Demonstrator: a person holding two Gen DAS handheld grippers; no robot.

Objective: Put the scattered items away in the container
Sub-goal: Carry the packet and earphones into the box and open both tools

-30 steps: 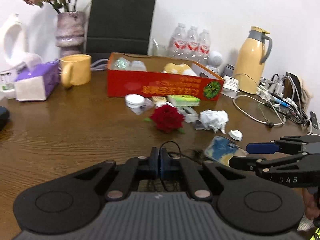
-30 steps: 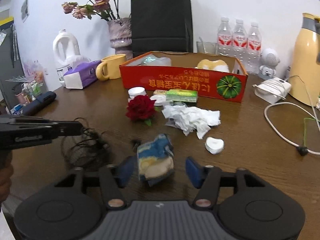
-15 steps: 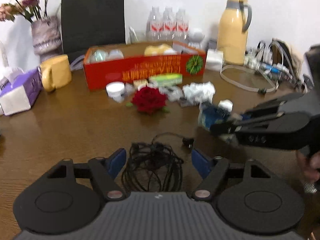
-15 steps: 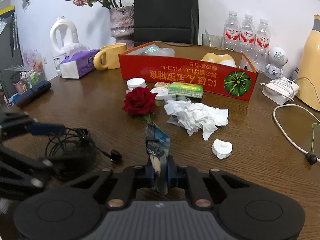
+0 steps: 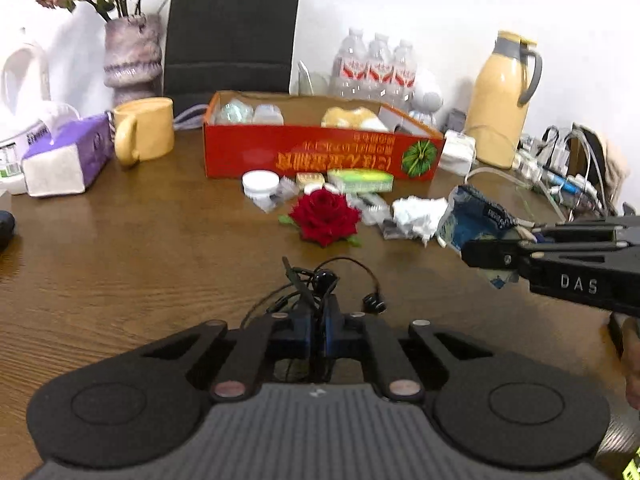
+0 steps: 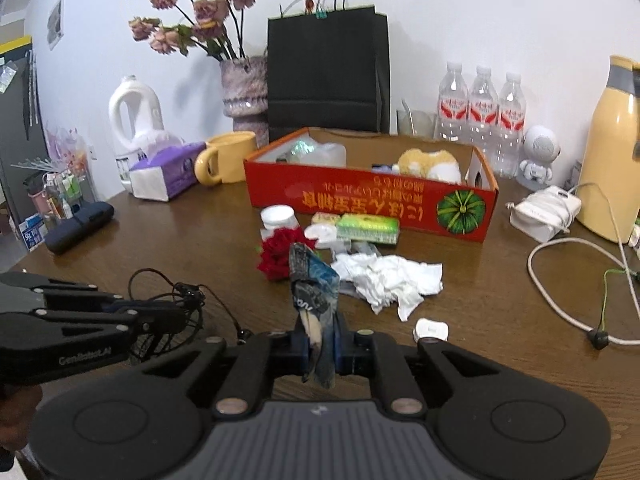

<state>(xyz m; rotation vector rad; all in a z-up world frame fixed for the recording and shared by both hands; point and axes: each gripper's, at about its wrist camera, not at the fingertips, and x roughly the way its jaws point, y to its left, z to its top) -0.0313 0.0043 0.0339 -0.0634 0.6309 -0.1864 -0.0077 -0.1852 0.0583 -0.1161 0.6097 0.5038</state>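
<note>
Right wrist view | right hand-held gripper (image 6: pixel 320 350) pinching crumpled blue wrapper (image 6: pixel 314 280), lifted in front of red box (image 6: pixel 372 204): light, soft, slippery, grip mid-fold | left hand-held gripper (image 5: pixel 318 326) clamped on tangled earphone cable (image 5: pixel 320 280), limp, near-side of box on bench (image 5: pixel 120 248)

Wooden table with a red box and scattered clutter

The dark wood-grain table (image 6: pixel 500 304) carries an open red cardboard box (image 6: pixel 372 204) toward the back, with a yellow mug (image 6: pixel 228 158) and a purple tissue pack (image 6: pixel 164 174) at its left. In front of the box lie a white jar (image 6: pixel 278 216), a green packet (image 6: pixel 368 229), a red rose (image 6: pixel 276 254) and crumpled white paper (image 6: pixel 394 278). A small white cap (image 6: pixel 431 329) sits nearer, and a white cable (image 6: pixel 560 280) curls at right.
</note>
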